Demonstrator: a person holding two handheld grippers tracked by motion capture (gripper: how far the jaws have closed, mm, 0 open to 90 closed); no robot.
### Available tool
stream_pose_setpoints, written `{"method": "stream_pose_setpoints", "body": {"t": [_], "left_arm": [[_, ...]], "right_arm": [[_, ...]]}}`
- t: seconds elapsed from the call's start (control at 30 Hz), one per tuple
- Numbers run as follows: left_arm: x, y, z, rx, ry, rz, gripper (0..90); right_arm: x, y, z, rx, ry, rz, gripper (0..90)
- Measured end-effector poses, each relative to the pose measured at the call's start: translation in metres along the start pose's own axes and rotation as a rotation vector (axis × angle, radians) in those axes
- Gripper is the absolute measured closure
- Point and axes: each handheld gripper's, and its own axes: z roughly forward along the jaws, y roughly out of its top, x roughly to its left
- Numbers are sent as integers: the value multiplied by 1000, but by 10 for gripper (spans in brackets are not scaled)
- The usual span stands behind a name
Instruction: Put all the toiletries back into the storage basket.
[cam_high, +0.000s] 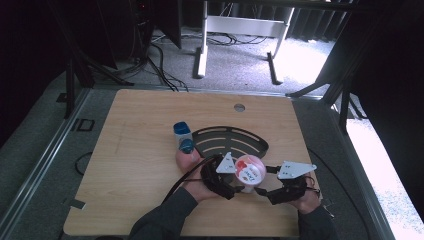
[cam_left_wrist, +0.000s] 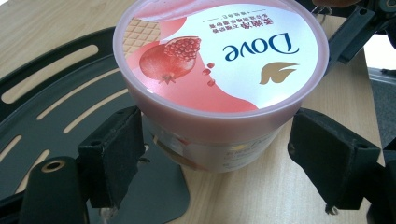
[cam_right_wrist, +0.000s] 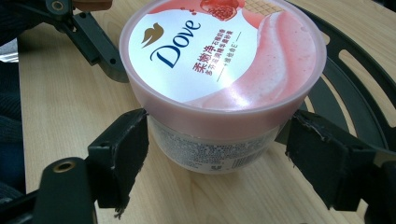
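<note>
Pink-lidded round plastic tub (cam_left_wrist: 219, 70), "Dove" in blue w/ gold bird logo, pomegranate pic, Chinese text. Clear body, label below the lid. Stands upright just in front of black slotted curved tray (cam_high: 230, 137). Left gripper (cam_left_wrist: 219, 154) & right gripper (cam_right_wrist: 219, 154) face each other, jaws spread wide round tub; grip unclear.

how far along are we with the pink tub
Done: both grippers are at the tub, which stands at the edge of the black tray. In hand: the left gripper and right gripper each bracket its body below the lid, jaws open. Left: closing on it. The blue bottle lies untouched beside the tray.
</note>
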Motion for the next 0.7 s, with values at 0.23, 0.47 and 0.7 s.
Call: {"method": "stream_pose_setpoints", "body": {"t": [0.23,0.47,0.7], "left_arm": [[4,1,1,5,10,-5,186],[10,4,3,16,27,-14,186],[14,7,5,18,40,-18,185]], "right_arm": [[-5,3,2,4,3,-6,207],[-14,5,8,4,9,-1,197],[-20,7,10,1,2,1,187]]}}
